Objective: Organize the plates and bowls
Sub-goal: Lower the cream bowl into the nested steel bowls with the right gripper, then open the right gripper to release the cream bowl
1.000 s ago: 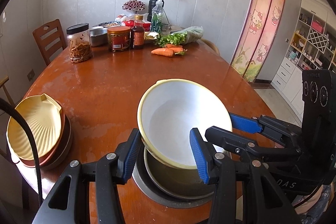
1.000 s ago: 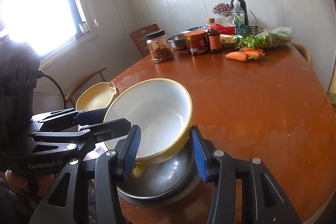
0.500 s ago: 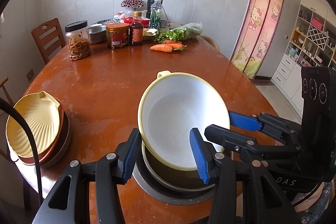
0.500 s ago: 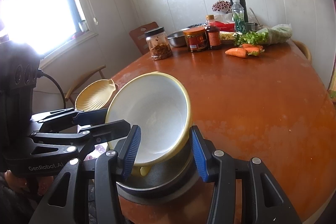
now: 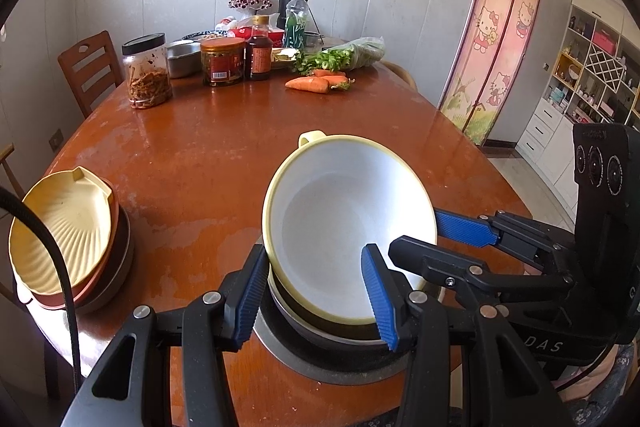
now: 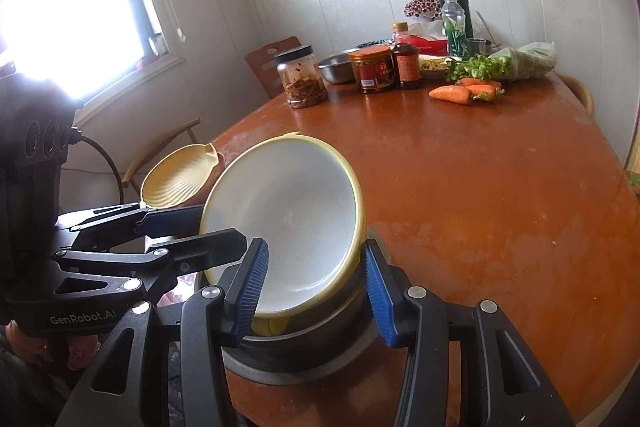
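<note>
A white bowl (image 5: 348,219) (image 6: 288,211) with a yellow rim and a small handle is tilted steeply, its opening toward the cameras. Its lower edge rests in a steel dish (image 5: 320,363) (image 6: 304,351) at the table's near edge. My left gripper (image 5: 316,295) is shut on the bowl's left wall, one finger inside and one outside. My right gripper (image 6: 316,289) is shut on the right wall in the same way. Each gripper also shows in the other's view, the right gripper (image 5: 436,239) at the right and the left gripper (image 6: 192,231) at the left.
A yellow shell-shaped plate (image 5: 60,227) (image 6: 180,179) tops a stack of dishes at the near left of the brown table (image 5: 200,147). Jars (image 5: 146,71), bottles, a steel basin and carrots (image 5: 316,83) stand at the far end. A wooden chair (image 5: 90,67) is behind them.
The white bowl has tipped up from nearly level to steeply tilted, and its handle now shows at the far rim. Both grippers keep the same hold.
</note>
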The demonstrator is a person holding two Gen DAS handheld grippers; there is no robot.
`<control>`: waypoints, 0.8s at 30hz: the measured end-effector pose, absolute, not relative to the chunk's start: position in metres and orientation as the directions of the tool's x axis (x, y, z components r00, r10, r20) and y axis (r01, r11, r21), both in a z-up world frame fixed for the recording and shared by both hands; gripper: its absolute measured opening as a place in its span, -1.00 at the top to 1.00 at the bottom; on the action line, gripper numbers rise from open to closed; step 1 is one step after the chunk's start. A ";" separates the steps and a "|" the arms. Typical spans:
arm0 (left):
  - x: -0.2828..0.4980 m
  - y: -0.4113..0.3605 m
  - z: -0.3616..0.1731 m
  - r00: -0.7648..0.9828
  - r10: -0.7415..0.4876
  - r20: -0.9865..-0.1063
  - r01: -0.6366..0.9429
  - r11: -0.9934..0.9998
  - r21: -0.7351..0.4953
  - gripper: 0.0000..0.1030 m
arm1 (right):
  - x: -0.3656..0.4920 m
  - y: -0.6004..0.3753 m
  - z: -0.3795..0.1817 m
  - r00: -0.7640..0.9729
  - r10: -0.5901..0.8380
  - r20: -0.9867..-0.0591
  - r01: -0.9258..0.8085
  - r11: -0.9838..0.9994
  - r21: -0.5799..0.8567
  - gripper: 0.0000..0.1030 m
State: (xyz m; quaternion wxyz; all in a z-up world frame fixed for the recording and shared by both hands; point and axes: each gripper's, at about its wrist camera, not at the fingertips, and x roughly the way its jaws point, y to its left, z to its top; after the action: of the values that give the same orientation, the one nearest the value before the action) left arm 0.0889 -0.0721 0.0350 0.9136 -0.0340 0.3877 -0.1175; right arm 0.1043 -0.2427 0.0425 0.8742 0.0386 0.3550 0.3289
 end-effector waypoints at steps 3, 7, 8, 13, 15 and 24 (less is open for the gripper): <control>0.088 -0.073 0.033 0.666 -0.245 -0.705 0.190 0.969 -0.158 0.08 | 0.104 -0.243 0.043 0.532 0.602 -0.596 -0.549 0.781 0.299 0.02; 0.087 -0.073 0.032 0.662 -0.246 -0.708 0.190 0.969 -0.158 0.08 | 0.102 -0.244 0.041 0.533 0.603 -0.594 -0.550 0.780 0.298 0.02; 0.087 -0.073 0.032 0.661 -0.245 -0.709 0.191 0.969 -0.157 0.08 | 0.102 -0.244 0.040 0.532 0.604 -0.593 -0.551 0.779 0.300 0.02; 0.086 -0.072 0.030 0.658 -0.254 -0.709 0.196 0.967 -0.164 0.08 | 0.098 -0.246 0.039 0.537 0.599 -0.594 -0.551 0.782 0.290 0.02; 0.085 -0.071 0.030 0.657 -0.256 -0.709 0.196 0.966 -0.167 0.08 | 0.097 -0.246 0.038 0.537 0.599 -0.594 -0.554 0.781 0.287 0.02; 0.081 -0.072 0.030 0.653 -0.254 -0.714 0.196 0.967 -0.165 0.08 | 0.094 -0.247 0.039 0.542 0.591 -0.598 -0.551 0.787 0.278 0.02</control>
State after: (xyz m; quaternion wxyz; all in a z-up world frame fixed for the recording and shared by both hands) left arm 0.0814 -0.0719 0.0297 0.9083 -0.0366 0.3979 -0.1238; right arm 0.0936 -0.2466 0.0386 0.8776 0.0285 0.3511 0.3250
